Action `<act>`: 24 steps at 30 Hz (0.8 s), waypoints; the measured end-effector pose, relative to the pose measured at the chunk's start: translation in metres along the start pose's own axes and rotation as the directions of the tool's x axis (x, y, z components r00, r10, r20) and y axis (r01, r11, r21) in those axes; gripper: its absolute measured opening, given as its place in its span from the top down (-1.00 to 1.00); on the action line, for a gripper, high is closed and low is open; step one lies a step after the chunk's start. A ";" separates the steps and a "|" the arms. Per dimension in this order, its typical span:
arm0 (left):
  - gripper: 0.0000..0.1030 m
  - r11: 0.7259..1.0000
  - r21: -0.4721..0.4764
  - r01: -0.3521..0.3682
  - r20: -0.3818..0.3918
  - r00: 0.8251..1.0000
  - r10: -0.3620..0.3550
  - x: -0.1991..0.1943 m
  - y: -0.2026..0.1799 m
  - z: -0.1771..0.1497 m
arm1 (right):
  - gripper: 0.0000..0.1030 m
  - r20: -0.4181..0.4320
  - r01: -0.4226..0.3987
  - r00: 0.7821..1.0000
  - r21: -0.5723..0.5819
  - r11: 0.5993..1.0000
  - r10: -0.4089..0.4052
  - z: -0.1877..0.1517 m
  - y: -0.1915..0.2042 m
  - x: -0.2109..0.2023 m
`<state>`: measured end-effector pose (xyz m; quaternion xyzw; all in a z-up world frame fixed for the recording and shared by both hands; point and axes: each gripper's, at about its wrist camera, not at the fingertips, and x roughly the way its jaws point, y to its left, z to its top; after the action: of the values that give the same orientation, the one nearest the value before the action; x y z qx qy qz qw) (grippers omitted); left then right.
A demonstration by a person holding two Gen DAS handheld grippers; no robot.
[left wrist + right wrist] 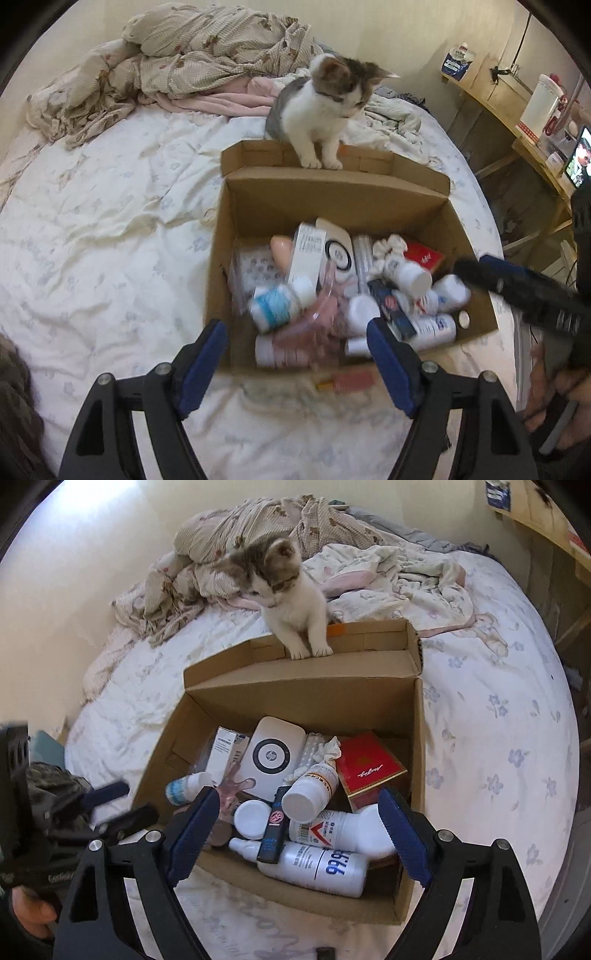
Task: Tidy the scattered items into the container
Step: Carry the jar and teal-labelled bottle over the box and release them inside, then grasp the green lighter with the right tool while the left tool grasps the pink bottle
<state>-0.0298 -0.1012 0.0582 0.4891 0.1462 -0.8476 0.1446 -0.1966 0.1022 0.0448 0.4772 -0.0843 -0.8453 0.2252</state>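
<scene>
Both grippers, left (295, 363) and right (299, 834), are hanging spread and empty over the box (332, 192), which is holding nearly everything; 1 pink item (345, 380) is lying outside, beside the near wall.

1. An open brown cardboard box (417, 738) sits mid-frame on the bed, flaps up.
2. Inside lie white bottles (325, 867), a red carton (369, 768), a white round-marked case (271, 753) and a dark tube (275, 830), jumbled together.
3. A pink tube (347, 380) lies outside, touching the box's near wall, lower centre.

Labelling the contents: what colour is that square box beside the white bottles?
Red box with gold edging; right wrist view.
</scene>
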 end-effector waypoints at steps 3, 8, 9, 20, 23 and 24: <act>-0.54 1.000 -0.009 -0.015 -0.039 0.999 0.015 0.000 0.002 -0.020 | -0.75 0.020 -0.025 1.000 0.026 0.999 0.024 -0.003 -0.004 -0.014; -0.54 0.997 -0.073 0.011 -0.109 0.994 -0.019 0.017 0.000 -0.052 | -0.75 0.037 -0.029 0.999 0.058 0.998 0.027 -0.018 -0.015 -0.038; -0.54 0.997 -0.078 0.023 -0.114 0.993 -0.032 0.020 -0.001 -0.055 | -0.75 0.039 -0.024 0.999 0.058 0.998 0.022 -0.024 -0.017 -0.043; -0.54 0.999 -0.008 -0.033 -0.169 0.985 0.031 0.080 -0.043 -0.070 | -0.48 -0.386 0.017 0.920 -0.133 0.991 -0.067 -0.143 -0.005 0.022; -0.54 1.000 -0.004 -0.026 -0.161 0.987 0.025 0.093 -0.053 -0.069 | -0.21 -0.423 0.039 0.900 -0.165 0.986 -0.106 -0.159 -0.005 0.037; -0.54 1.000 -0.015 -0.008 -0.157 0.988 0.006 0.098 -0.057 -0.068 | -0.12 -0.417 0.051 0.900 -0.179 0.983 -0.123 -0.160 -0.006 0.039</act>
<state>-0.0457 -0.0328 -0.0537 0.5537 0.1618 -0.8049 0.1393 -0.0803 0.1007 -0.0722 0.6336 0.0580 -0.7337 0.2383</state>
